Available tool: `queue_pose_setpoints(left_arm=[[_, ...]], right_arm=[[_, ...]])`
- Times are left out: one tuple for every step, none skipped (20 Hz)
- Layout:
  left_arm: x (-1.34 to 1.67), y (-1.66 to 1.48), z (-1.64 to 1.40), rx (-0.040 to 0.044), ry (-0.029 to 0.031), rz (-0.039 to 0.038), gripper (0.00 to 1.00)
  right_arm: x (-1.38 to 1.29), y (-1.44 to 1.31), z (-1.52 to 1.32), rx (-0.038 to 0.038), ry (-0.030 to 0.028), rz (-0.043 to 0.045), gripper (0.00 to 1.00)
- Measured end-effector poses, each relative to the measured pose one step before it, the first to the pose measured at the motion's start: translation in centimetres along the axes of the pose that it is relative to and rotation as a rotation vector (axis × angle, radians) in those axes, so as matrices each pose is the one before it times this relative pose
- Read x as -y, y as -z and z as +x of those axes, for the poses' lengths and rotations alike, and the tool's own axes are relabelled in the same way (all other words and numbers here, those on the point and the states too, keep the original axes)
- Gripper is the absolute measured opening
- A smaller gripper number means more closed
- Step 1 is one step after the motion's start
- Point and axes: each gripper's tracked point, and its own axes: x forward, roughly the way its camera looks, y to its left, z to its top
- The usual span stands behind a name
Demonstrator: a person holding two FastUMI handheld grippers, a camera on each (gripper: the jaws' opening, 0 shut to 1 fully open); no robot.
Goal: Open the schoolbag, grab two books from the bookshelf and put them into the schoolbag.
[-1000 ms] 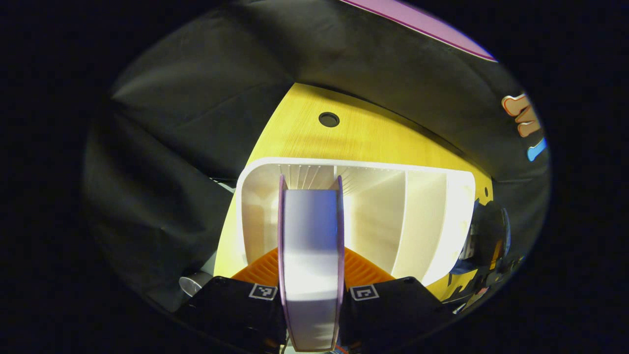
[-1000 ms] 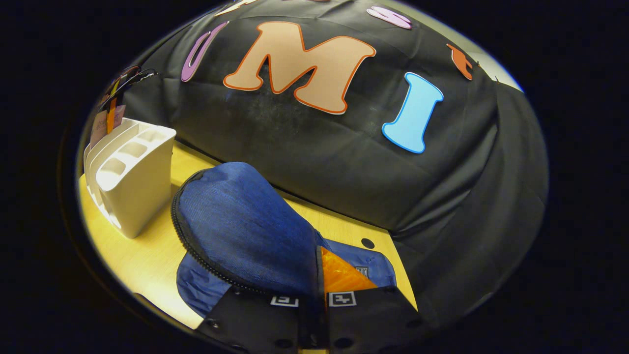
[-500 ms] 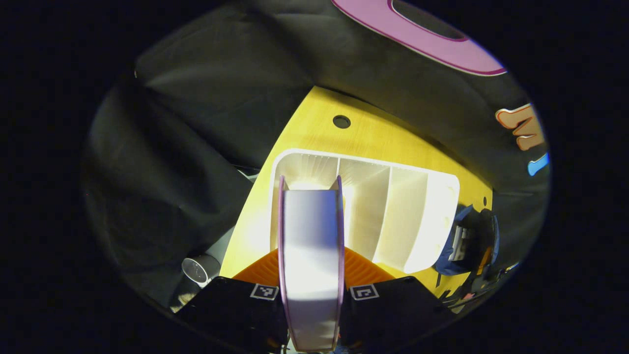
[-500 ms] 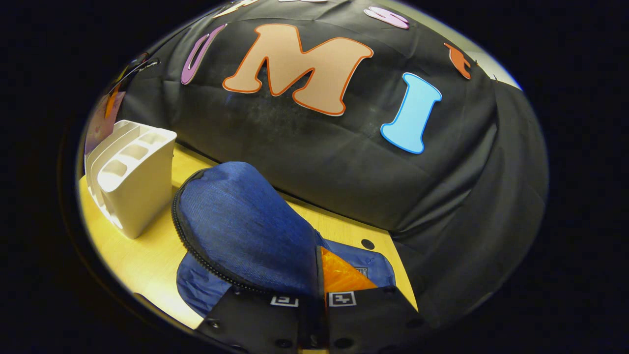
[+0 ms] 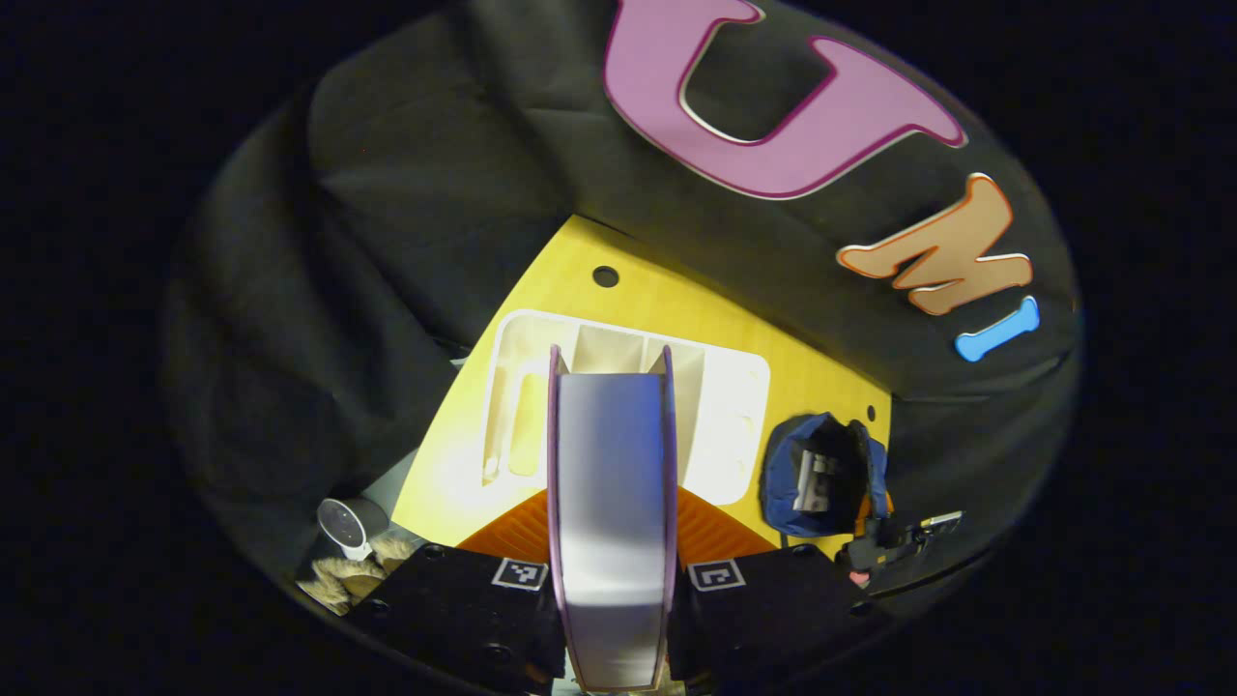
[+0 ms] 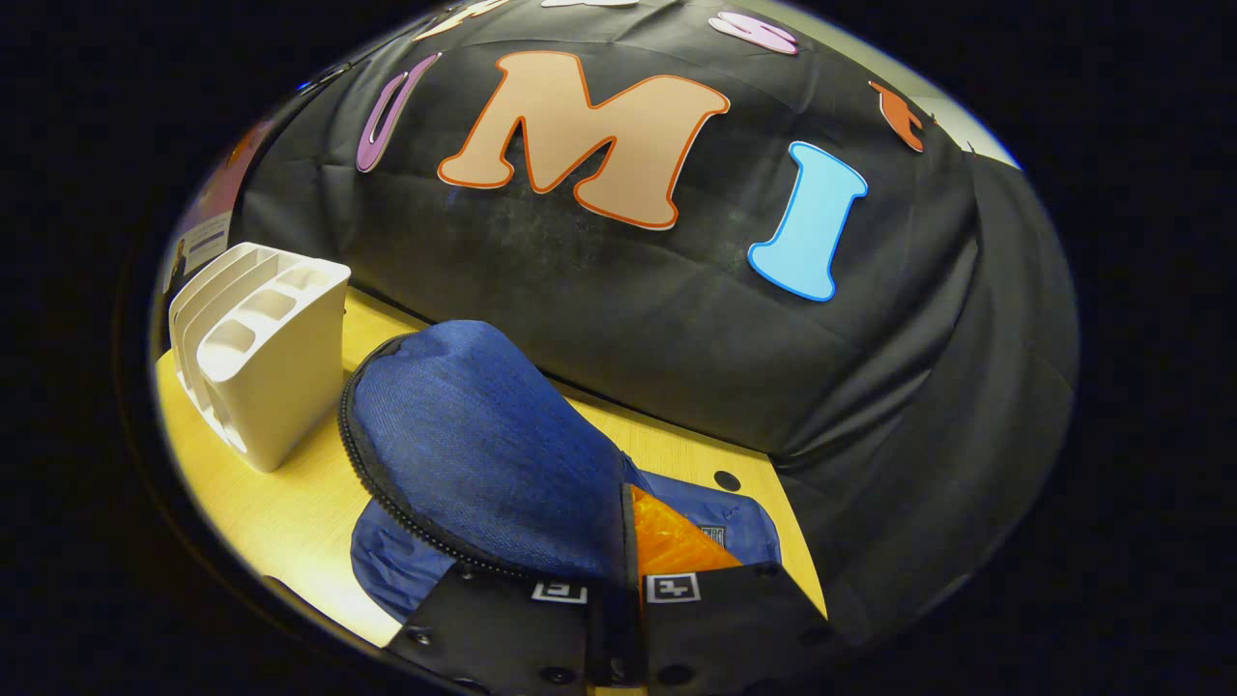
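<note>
Left hand-held gripper [image 5: 611, 541] clamps a book [image 5: 611, 503] above the bookshelf [image 5: 734, 387]; right hand-held gripper [image 6: 618, 541] pinches the schoolbag [image 6: 483, 454] flap.

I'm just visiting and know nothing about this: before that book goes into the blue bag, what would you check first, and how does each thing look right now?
1. Book gripped: ok. It stands on edge between the fingers of the left hand-held gripper, both pressing its covers.
2. Book clear of the white bookshelf: ok, it looks lifted above it.
3. Schoolbag open: ok. The right hand-held gripper pinches the flap and holds it up; the zipper edge hangs free.
4. Opening wide enough for the book: cannot tell from these angles.
5. Path from shelf to bag over the table: ok, nothing stands between them.
6. How many books are already inside: cannot tell.
</note>
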Motion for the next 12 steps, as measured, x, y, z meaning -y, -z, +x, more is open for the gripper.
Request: queue_pose_setpoints(left_arm=[[1.23, 0.335, -0.049, 0.00454, 0.02998, 0.01465, 0.39], [1.647, 0.052, 0.148, 0.00722, 0.04242, 0.00286, 0.38], [1.979, 0.139, 0.222, 0.00341, 0.05021, 0.00436, 0.37], [1.816, 0.107, 0.654, 0.00639, 0.04629, 0.00025, 0.38], [1.629, 0.077, 1.053, 0.00457, 0.0421, 0.00403, 0.39], [1.492, 0.106, 1.061, 0.00248, 0.04097, 0.00585, 0.38], [1.272, 0.063, 0.928, 0.00177, 0.03859, 0.00147, 0.39], [1.301, 0.237, 1.343, -0.00152, 0.0353, 0.00354, 0.38], [1.11, 0.377, 1.54, 0.00312, 0.02585, -0.00209, 0.38], [1.006, 0.38, 1.553, -0.00025, 0.024, -0.00277, 0.38], [1.153, 0.464, 1.488, 0.00239, 0.02683, -0.00305, 0.37], [0.962, 0.833, 1.779, -0.00845, 0.03059, -0.00408, 0.37]], right_arm=[[0.094, 0.01, 0.028, 0.00018, -0.00204, 0.00409, 0.07], [0.063, -0.018, 0.008, -0.00053, -0.00138, 0.00686, 0.07], [0.104, -0.018, 0.041, -0.00002, -0.00096, 0.00704, 0.07], [0.084, -0.052, 0.019, 0.00009, -0.00121, 0.00623, 0.07], [0.092, -0.001, -0.022, 0.00057, -0.00025, 0.00619, 0.07], [0.111, -0.132, 0.08, 0.00078, 0.00029, 0.00656, 0.07], [0.112, 0.01, 0.035, -0.00055, -0.00007, 0.00789, 0.07], [0.072, -0.003, -0.058, -0.00144, 0.00098, 0.00888, 0.07], [0.097, -0.069, -0.003, 0.00042, 0.00312, 0.00873, 0.07], [0.176, -0.109, 0.058, 0.00014, 0.00368, 0.00895, 0.07], [0.018, -0.082, -0.078, 0.00172, 0.00108, 0.00705, 0.07], [0.072, -0.135, -0.07, 0.00024, -0.00065, 0.00312, 0.07]])
